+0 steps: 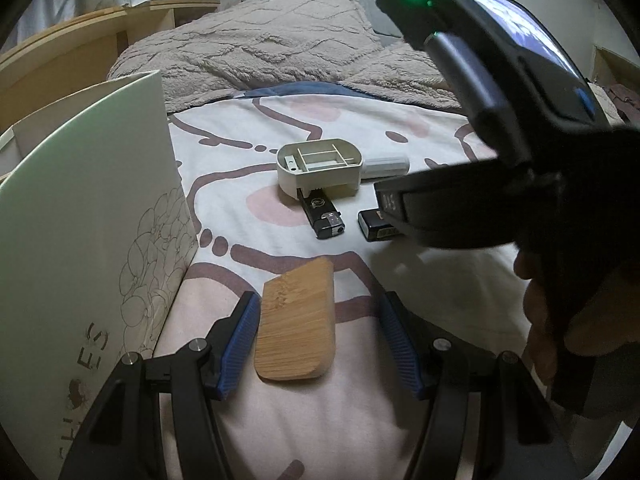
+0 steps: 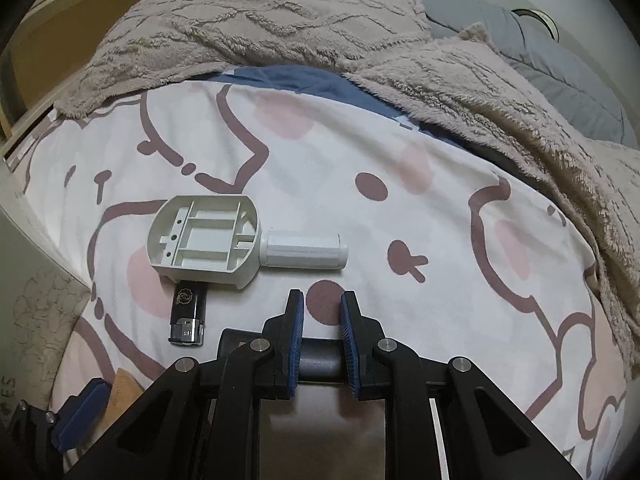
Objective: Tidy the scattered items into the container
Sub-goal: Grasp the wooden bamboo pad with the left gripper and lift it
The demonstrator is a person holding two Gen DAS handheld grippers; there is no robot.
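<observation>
A bamboo wooden block (image 1: 296, 326) lies on the bedsheet between the open fingers of my left gripper (image 1: 320, 308); the left pad (image 1: 240, 336) is close beside it. Beyond lie a black lighter (image 1: 322, 214), a small black box (image 1: 378, 229) and a white plastic handled tray (image 1: 320, 166). The white box container (image 1: 80, 240) stands at the left. My right gripper (image 2: 322, 312) hovers over the small black box (image 2: 320, 360), jaws narrowly apart around it, not clearly touching. The lighter (image 2: 188, 314) and white tray (image 2: 208, 240) lie to its left.
A fluffy beige blanket (image 1: 272, 52) covers the far part of the bed, with a grey pillow (image 2: 560, 72) at the right. A wooden headboard or shelf (image 1: 60, 60) stands at the far left. The patterned sheet (image 2: 440, 240) stretches to the right.
</observation>
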